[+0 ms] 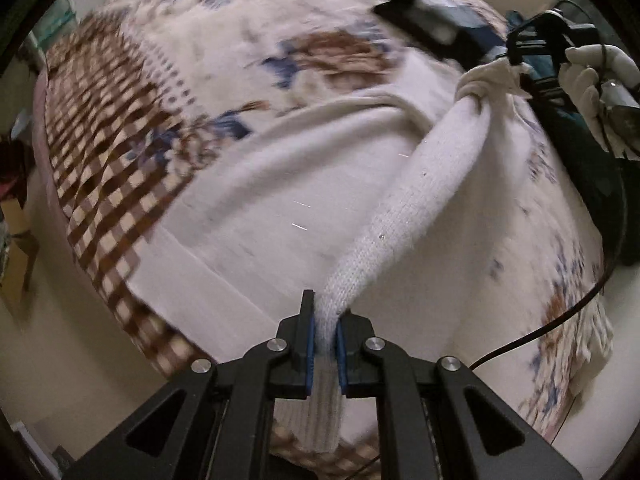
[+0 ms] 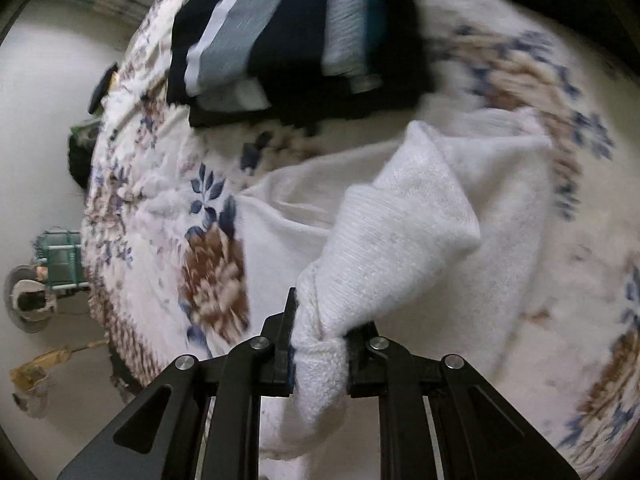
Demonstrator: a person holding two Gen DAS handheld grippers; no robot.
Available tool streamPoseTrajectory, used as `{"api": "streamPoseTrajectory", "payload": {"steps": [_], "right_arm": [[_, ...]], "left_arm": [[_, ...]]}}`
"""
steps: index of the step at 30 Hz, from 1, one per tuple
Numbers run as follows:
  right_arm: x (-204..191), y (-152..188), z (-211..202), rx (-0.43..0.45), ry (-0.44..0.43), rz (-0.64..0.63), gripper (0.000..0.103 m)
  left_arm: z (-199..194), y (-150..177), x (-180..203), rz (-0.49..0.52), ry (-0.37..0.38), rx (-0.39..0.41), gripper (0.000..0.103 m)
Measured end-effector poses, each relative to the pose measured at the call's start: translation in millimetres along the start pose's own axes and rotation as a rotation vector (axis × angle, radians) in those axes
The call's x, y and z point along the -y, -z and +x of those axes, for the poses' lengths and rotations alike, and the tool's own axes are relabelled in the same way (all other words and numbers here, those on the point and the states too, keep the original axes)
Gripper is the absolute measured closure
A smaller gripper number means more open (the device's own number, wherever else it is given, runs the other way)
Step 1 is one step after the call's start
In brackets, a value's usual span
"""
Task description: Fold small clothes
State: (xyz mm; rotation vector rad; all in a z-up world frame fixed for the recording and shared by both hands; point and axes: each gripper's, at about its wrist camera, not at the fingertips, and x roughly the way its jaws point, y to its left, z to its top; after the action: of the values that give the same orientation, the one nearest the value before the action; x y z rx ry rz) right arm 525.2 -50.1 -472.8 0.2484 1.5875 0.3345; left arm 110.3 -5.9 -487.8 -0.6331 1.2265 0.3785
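Observation:
A white knit garment point(image 1: 420, 184) is stretched above the bed between both grippers. My left gripper point(image 1: 326, 336) is shut on one ribbed end of it, at the bottom centre of the left wrist view. My right gripper point(image 2: 320, 344) is shut on a bunched end of the same garment point(image 2: 392, 240). The right gripper point(image 1: 516, 60) also shows at the upper right of the left wrist view, held by a white-gloved hand point(image 1: 596, 80). The rest of the garment hangs down and lies on the bedspread point(image 1: 200, 92).
The bed has a floral and brown-checked bedspread point(image 2: 160, 208). A pile of dark, grey-striped clothes point(image 2: 280, 40) lies at its far side, also in the left wrist view point(image 1: 432, 20). A black cable point(image 1: 560, 316) trails over the bed's right edge. Pale floor and small items lie beside the bed point(image 2: 36, 292).

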Motion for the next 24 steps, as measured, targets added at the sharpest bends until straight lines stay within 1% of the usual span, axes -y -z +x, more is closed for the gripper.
{"api": "streamPoseTrajectory", "payload": {"steps": [3,5,6,7,8,9,10,11,12,14,16,17,18,20,21,23,24], "right_arm": [[-22,-11,39,-0.019,0.070,0.012,0.086],[-28,-15,55,-0.033,0.095,0.030,0.086],[-29,-17,58,-0.041,0.101,0.047,0.084],[-30,-17,61,-0.055,0.093,0.073,0.077],[-30,-19,62,-0.064,0.059,0.107,0.074],[-30,-20,61,-0.067,0.010,0.128,0.068],[-31,-21,59,-0.071,-0.028,0.138,0.059],[-33,-22,56,-0.073,-0.095,0.144,0.054],[-36,-22,53,-0.076,-0.132,0.134,0.049],[-42,-22,44,-0.074,-0.155,0.089,0.049],[-45,-20,33,-0.066,-0.173,0.032,0.049],[-45,-18,24,-0.051,-0.161,-0.001,0.048],[-45,-16,17,-0.039,-0.144,-0.025,0.048],[-41,-8,5,-0.035,-0.085,-0.075,0.047],[-37,-4,2,-0.040,-0.060,-0.080,0.047],[-34,10,3,-0.074,-0.023,-0.085,0.047],[-34,23,8,-0.101,-0.011,-0.083,0.047]], "left_arm": [[27,-24,-39,-0.053,0.015,-0.042,0.096],[41,-38,-61,-0.086,0.030,-0.069,0.096],[45,-41,-68,-0.102,0.052,-0.083,0.094],[50,-47,-77,-0.130,0.079,-0.105,0.092],[52,-50,-86,-0.161,0.110,-0.117,0.090],[53,-52,-94,-0.185,0.134,-0.130,0.087],[53,-53,-100,-0.205,0.144,-0.143,0.081],[51,-55,-110,-0.233,0.152,-0.152,0.078],[48,-56,-120,-0.264,0.174,-0.145,0.077],[41,-57,-138,-0.312,0.164,-0.150,0.075],[33,-58,-153,-0.346,0.169,-0.148,0.075],[28,-59,-156,-0.349,0.160,-0.141,0.075],[23,-61,-155,-0.331,0.173,-0.127,0.075],[16,-64,-138,-0.235,0.163,-0.115,0.074],[17,-66,-130,-0.192,0.162,-0.122,0.071],[25,-66,-108,-0.077,0.147,-0.149,0.070],[31,-65,-97,-0.023,0.129,-0.160,0.070]]}}
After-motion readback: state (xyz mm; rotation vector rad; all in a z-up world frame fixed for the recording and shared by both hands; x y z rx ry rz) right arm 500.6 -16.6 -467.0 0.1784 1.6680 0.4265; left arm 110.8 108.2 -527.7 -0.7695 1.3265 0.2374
